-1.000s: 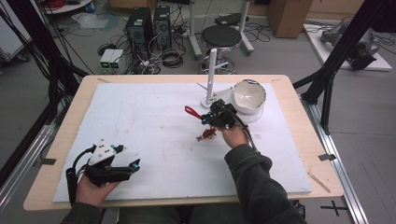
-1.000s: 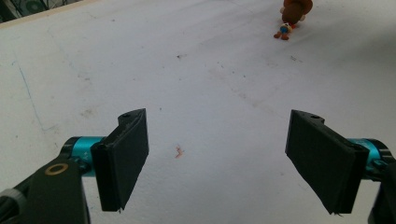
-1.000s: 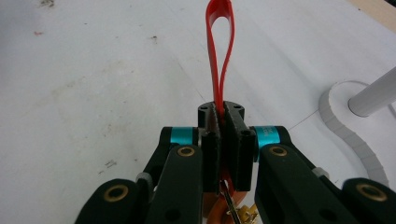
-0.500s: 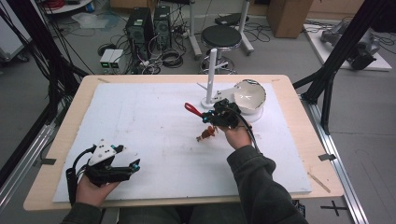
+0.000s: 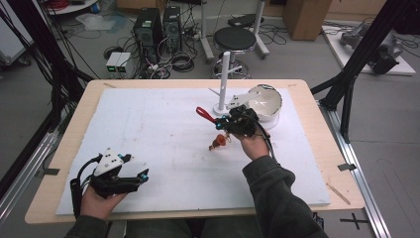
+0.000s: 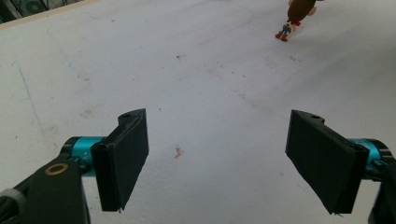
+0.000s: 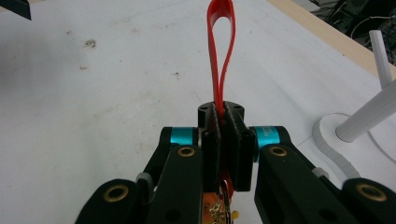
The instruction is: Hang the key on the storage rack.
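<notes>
- The right gripper [image 7: 223, 140] is clamped shut on a red plastic strap loop [image 7: 221, 51]; a small orange-brown toy figure [image 5: 218, 143] hangs below, just above the white foam mat [image 5: 148, 129].
- The strap should be kept pinched and lifted steadily.
- The left gripper [image 6: 224, 158] rests wide open, empty.

high view looks down on the white mat [image 5: 163, 139]; both tool views skim it close.

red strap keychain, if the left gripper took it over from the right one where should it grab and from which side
Probably the free end of the red strap loop, which sticks out past the right gripper, already shut on the strap's base. Come from the open mat side and pinch across the flat faces. The small figure dangling below looks harder to pinch.
</notes>
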